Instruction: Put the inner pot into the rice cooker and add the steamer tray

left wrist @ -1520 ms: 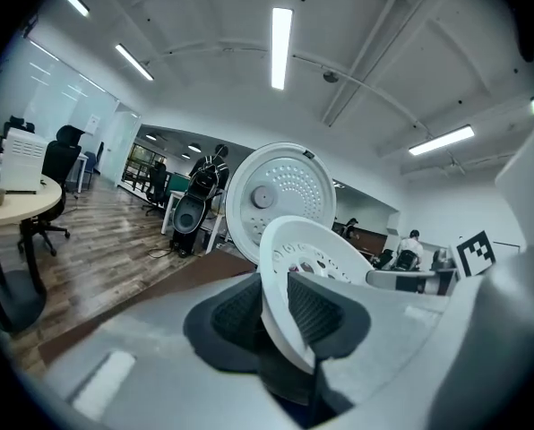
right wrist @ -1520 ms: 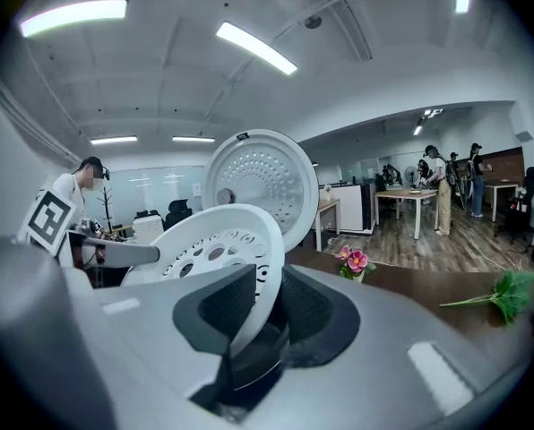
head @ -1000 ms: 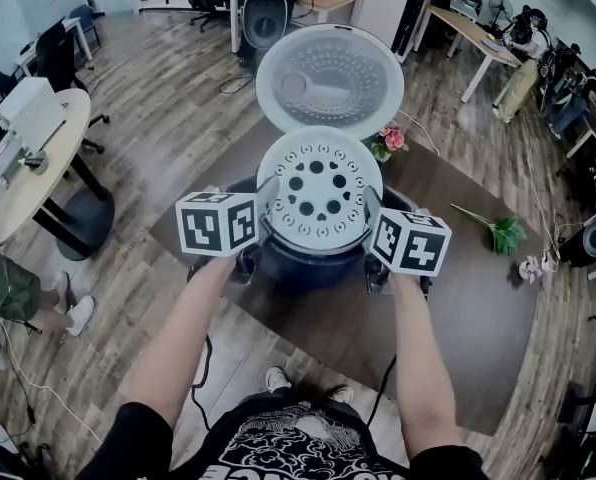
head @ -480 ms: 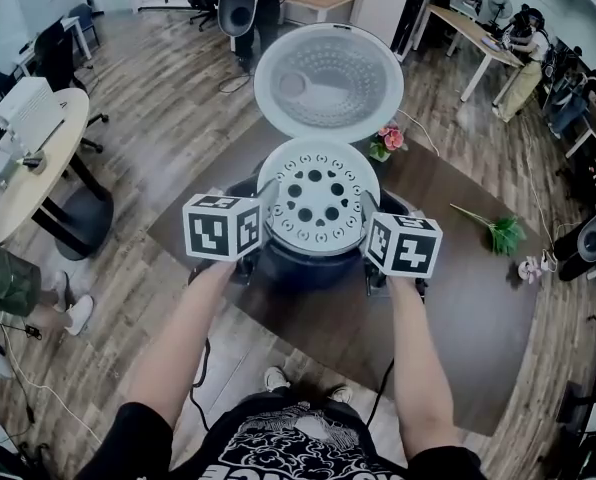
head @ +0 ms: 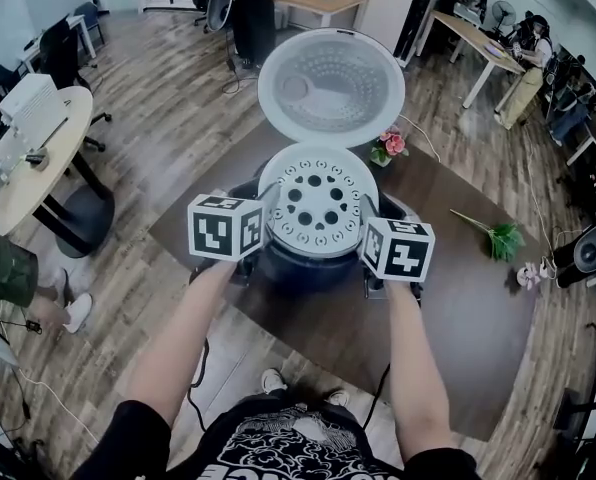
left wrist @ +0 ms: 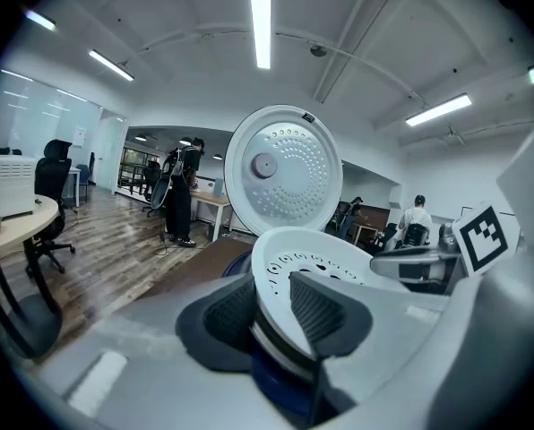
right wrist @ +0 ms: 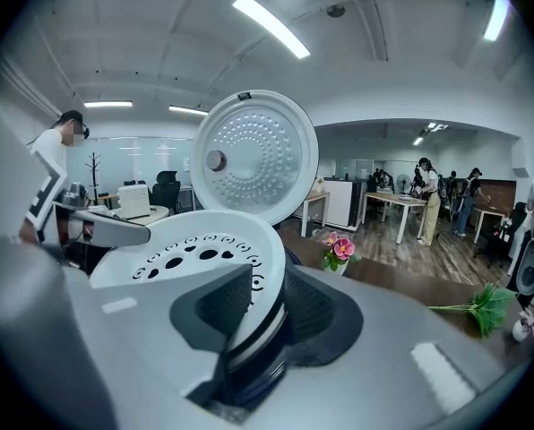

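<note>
Left gripper view alone, steamer tray (left wrist: 331, 251) between jaws

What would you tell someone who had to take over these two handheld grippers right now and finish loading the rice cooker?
Left gripper: shut on the left rim of the steamer tray.
Right gripper: on the tray's right rim. Its jaws have just been opening a little, with the rim between them and the pads apparently touching it.
Things: the tray lies level on the mouth of the rice cooker, and the lid stands open behind. The inner pot is hidden under the tray.
Done: tray brought onto the cooker, and it looks seated.
Left: check that it sits flat, release both grippers and draw them away.
</note>
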Motion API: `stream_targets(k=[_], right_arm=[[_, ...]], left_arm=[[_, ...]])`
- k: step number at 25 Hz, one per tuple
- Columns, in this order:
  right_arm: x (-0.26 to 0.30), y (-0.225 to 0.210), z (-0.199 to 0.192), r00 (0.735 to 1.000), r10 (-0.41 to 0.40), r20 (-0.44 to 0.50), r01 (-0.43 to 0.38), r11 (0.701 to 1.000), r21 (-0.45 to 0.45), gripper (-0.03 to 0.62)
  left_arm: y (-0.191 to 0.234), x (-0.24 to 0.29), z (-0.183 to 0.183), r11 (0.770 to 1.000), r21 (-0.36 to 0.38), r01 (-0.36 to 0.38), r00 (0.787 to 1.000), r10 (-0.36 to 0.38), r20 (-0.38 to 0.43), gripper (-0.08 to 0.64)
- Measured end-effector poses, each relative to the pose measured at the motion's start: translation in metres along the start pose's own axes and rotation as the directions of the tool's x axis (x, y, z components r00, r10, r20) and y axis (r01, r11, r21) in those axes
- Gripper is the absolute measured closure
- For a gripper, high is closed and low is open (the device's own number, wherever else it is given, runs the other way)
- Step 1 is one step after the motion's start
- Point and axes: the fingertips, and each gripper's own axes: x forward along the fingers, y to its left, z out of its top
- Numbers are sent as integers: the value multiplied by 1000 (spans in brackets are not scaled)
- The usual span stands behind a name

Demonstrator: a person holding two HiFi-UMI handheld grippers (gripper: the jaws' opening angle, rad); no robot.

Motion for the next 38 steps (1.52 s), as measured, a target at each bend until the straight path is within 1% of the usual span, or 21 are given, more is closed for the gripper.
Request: stream_targets(k=[4, 12, 14, 18, 23, 27, 32, 38], right_arm=[[1, -2, -2, 1000, 6, 8, -6, 1000, -4, 479], [-7, 3, -5, 1000, 20, 24, -20, 1000, 0, 479], [-12, 2, -3, 999, 23, 31, -23, 1000, 1, 479], [-19, 1, 4, 999, 32, 44, -32, 999, 0, 480], [-34, -7, 10, 997, 41, 69, -41, 999, 0, 480], [-52, -19, 11, 995, 30, 95, -31, 1000, 2, 488], [-75, -43, 14, 992, 16, 127, -17, 1000, 2, 499], [-105, -74, 17, 988, -11, 156, 10, 1000, 11, 509]], left_arm=[[0, 3, -1, 1000, 0, -7, 1000, 7, 9, 430], [4, -8, -8, 998, 47, -47, 999, 46, 12, 425], [5, -12, -5, 997, 44, -56, 998, 55, 24, 425], [-4, -15, 6, 997, 53, -50, 998, 48, 38, 425], [-30, -16, 16, 996, 82, -26, 998, 21, 56, 425], [-54, -16, 21, 995, 103, 4, 997, -11, 73, 425], [-88, -9, 27, 991, 129, 32, 995, -43, 86, 425], [-133, 2, 30, 982, 168, 82, 992, -96, 79, 425]])
